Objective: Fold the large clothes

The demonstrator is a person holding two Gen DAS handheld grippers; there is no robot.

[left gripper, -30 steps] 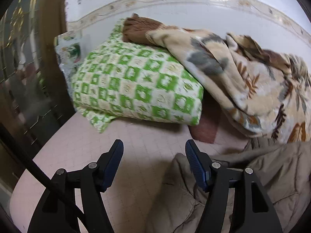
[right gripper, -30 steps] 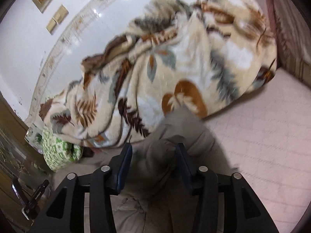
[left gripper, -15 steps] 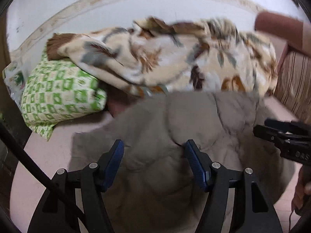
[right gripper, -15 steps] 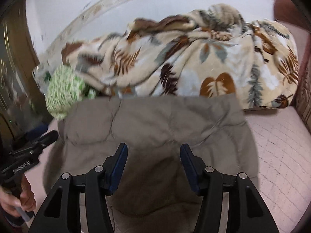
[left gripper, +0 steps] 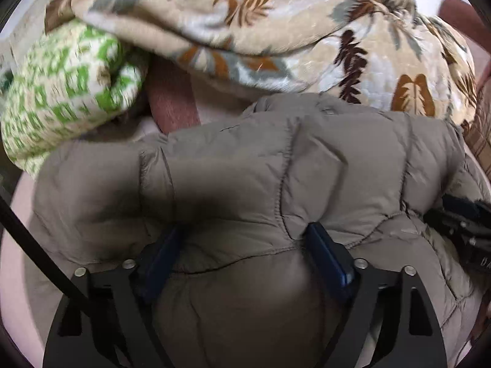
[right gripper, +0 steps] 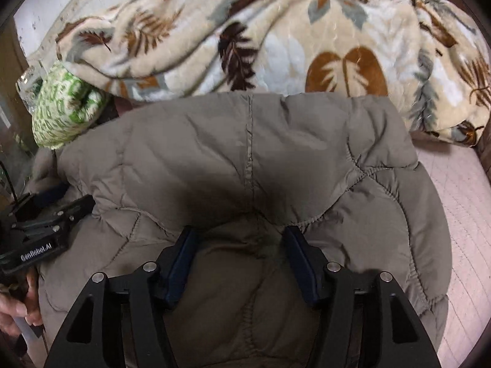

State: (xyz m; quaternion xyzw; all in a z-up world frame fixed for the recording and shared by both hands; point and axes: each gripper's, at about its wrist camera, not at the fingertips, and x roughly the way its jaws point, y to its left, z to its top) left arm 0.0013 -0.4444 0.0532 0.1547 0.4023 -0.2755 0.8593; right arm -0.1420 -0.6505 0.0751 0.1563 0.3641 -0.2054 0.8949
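A puffy grey-brown quilted jacket [left gripper: 337,159] lies on the pink bed, its upper part doubled over toward me. My left gripper [left gripper: 245,242] sits low on it with its jaws opening; a bulge of fabric fills the gap and the folded edge drapes over the fingertips. In the right wrist view the same jacket [right gripper: 245,153] spreads wide. My right gripper [right gripper: 241,239] is also opening, with loose fabric between its blue pads [right gripper: 181,254]. Each gripper shows at the edge of the other's view: the right gripper [left gripper: 460,224] and the left gripper [right gripper: 52,214].
A leaf-patterned fleece blanket [right gripper: 276,30] is heaped behind the jacket against the wall. A green-and-white checked pillow [left gripper: 61,92] lies at the back left. Bare pink sheet [right gripper: 454,190] shows on the right. A hand [right gripper: 18,312] holds the left gripper's handle.
Both grippers swung over the bed and came down, bringing the jacket's top over itself. The jacket now fills both views, and both pairs of jaws stand wider than before.
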